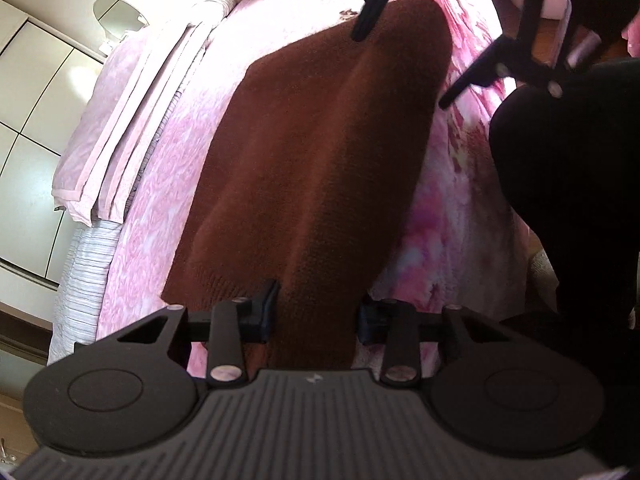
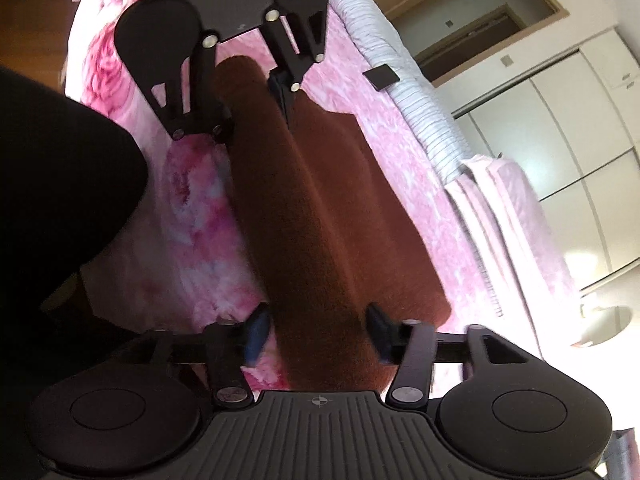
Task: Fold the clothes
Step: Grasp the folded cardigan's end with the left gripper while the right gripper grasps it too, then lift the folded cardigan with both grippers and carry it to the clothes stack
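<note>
1. Recording a brown knitted garment (image 1: 312, 168) lying stretched out on the pink flowered bedspread (image 1: 168, 184) of a bed, near the side where the person's dark clothing (image 1: 560, 200) is showing.
2. Noting the long axis running straight from the left tongs (image 1: 318, 310) to the right tongs (image 2: 318, 330), one set at each short end, facing each other along the cloth.
3. Finding a rounded ridge of fabric standing up along that same axis, on the person's half of the garment. The half toward the stacked pink linen (image 1: 108, 152) is lying flat.
4. Reporting both sets of fingers standing apart, each pair straddling one end of the ridge with cloth filling the gap. Not settling from either view whether the pads are pressing the cloth or merely bracketing it.
5. Judging neither hand nearer than the other, each sitting right at its own end of the garment.
6. Judging the governing relation as crosswise: with the ridge parallel to the line between the tongs, any carrying of it is going to be sideways across the long axis, both ends travelling in step to keep the crease straight.
7. Flagging the stage as open: fitting equally a long edge being laid over toward the flat half, or a lengthwise fold being set down and let go.
</note>
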`<state>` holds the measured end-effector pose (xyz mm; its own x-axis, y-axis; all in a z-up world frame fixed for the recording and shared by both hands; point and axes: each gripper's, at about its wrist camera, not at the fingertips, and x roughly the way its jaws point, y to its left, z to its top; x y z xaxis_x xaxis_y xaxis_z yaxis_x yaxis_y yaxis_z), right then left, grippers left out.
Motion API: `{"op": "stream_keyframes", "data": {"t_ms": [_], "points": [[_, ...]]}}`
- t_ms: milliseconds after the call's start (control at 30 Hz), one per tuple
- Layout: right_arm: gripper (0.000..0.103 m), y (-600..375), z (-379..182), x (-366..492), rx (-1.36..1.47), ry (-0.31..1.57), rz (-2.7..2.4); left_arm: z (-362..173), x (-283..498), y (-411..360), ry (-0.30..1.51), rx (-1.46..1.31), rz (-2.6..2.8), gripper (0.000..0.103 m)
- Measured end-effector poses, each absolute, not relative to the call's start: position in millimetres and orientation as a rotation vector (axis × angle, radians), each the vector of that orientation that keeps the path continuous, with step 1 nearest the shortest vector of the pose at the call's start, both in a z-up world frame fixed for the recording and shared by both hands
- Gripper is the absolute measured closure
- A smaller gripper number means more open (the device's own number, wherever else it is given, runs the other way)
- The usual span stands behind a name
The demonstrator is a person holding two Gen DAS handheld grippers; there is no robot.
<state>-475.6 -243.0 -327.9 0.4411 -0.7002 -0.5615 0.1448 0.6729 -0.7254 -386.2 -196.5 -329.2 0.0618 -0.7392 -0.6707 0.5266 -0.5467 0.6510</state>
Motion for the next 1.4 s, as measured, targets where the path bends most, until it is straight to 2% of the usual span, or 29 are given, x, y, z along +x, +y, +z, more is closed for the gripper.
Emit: {"op": "stream_keyframes", "data": {"t_ms": [367,900,967,1033,1133,1400], "points": [[0.045,-246,-333,-452,-0.655,0.924,-0.531,-330,-384,-196,-0.237,1.364,-1.671,0.069],[0.046,-273,-356,-473,-0.75,1.029,-0.623,-339,-385,-187,-0.368,1.376,-1.659,0.066],[0.053,-274,-357,-473,-0.749,1.037,-0.608,-339,-384,-187,-0.368,1.374,-1.662,0.066],[0.064,-273,-357,-474,-0.741,1.038,-0.596,-339,-383,-186,-0.362,1.374,-1.672,0.067],[0.071,-275,-352,-478,-0.711,1.015,-0.583,-332,-377,-192,-0.338,1.378,-1.724,0.073],[0.075,-297,-312,-480,-0.64,0.951,-0.502,-308,-359,-211,-0.269,1.386,-1.873,0.079]]}}
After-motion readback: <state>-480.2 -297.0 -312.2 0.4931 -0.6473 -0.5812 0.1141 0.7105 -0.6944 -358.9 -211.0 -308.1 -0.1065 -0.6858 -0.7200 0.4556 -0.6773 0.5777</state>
